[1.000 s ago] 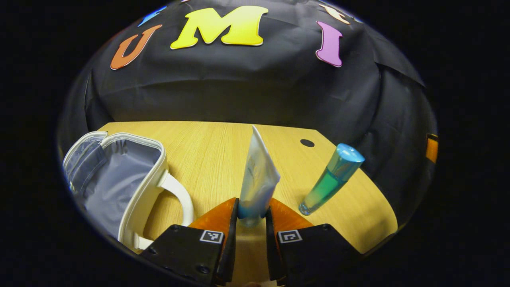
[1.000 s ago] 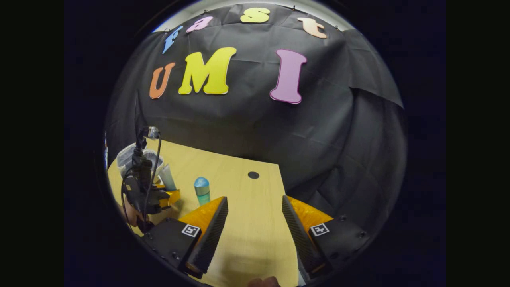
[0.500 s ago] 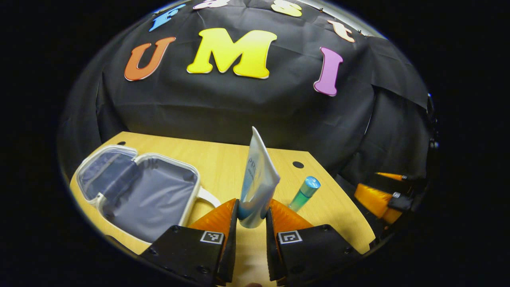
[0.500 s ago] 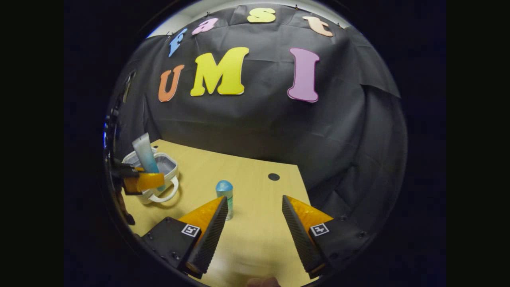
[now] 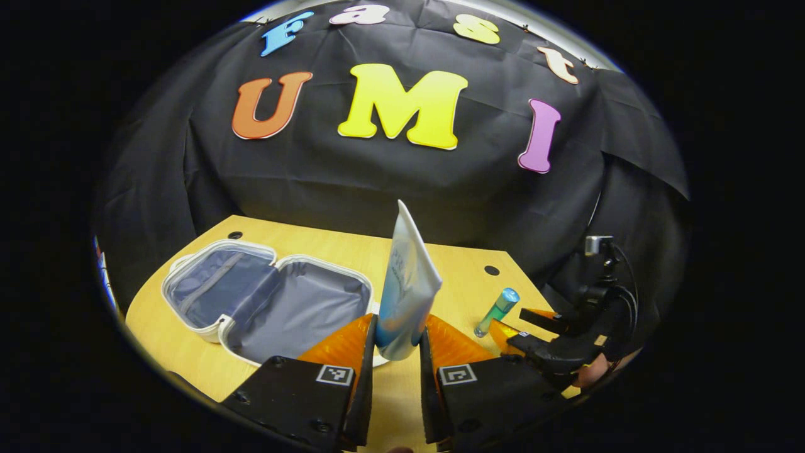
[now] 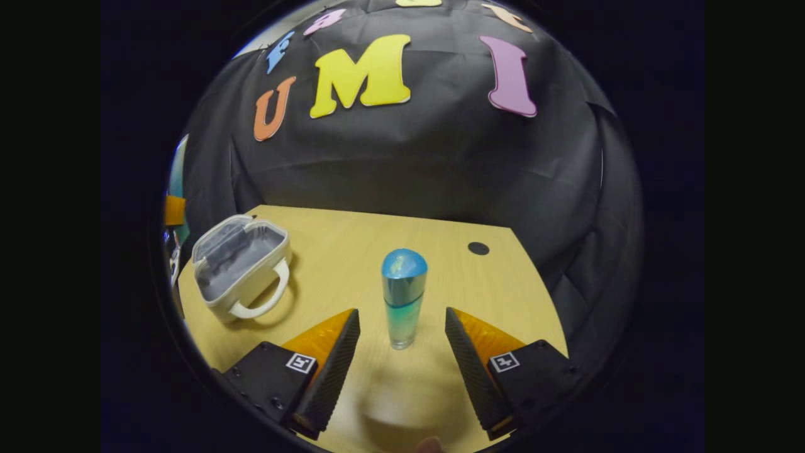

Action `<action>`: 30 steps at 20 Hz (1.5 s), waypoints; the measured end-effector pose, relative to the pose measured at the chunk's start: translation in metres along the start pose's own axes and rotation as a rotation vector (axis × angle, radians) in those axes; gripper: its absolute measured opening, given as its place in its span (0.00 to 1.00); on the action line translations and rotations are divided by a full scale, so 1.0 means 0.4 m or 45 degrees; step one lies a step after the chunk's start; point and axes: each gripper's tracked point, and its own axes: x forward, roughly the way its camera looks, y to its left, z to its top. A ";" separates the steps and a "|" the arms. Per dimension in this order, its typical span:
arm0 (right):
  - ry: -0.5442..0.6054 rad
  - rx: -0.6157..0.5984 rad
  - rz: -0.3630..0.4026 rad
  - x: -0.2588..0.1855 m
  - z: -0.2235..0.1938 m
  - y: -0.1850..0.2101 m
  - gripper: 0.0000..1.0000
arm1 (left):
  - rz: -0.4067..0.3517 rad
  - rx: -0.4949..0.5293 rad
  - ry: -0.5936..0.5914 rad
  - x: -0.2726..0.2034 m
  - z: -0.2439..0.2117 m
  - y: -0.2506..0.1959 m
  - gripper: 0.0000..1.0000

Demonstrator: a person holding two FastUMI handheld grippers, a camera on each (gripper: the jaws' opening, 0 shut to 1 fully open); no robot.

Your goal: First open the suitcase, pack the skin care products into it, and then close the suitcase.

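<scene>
In the left gripper view, the suitcase (image 5: pixel 267 302) is lying open on the left of the wooden table (image 5: pixel 440 264), its grey lining facing up. The left gripper (image 5: pixel 397 343) is pinching the lower end of a white-and-blue tube (image 5: pixel 405 286), both fingers pressing on it, the tube standing upright above the table just right of the suitcase. Farther right, the blue-capped bottle (image 5: pixel 497 311) is standing on the table, well apart from the suitcase. In the right gripper view, the right gripper (image 6: pixel 399 343) is sitting spread wide, its fingers flanking the bottle (image 6: pixel 402 302) without touching it.
</scene>
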 end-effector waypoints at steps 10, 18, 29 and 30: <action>0.093 0.135 -0.083 0.111 -0.028 -0.008 0.42 | 0.112 -0.006 0.055 -0.063 -0.028 0.148 0.35; 0.068 0.081 -0.100 -0.039 0.051 0.008 0.36 | 0.097 -0.028 0.080 -0.013 -0.040 0.299 0.35; 0.028 0.094 -0.041 -0.387 0.182 0.113 0.36 | 0.143 0.073 0.422 0.244 -0.224 0.466 0.43; 0.034 0.095 -0.045 -0.403 0.179 0.114 0.36 | 0.166 0.077 0.452 0.258 -0.243 0.475 0.35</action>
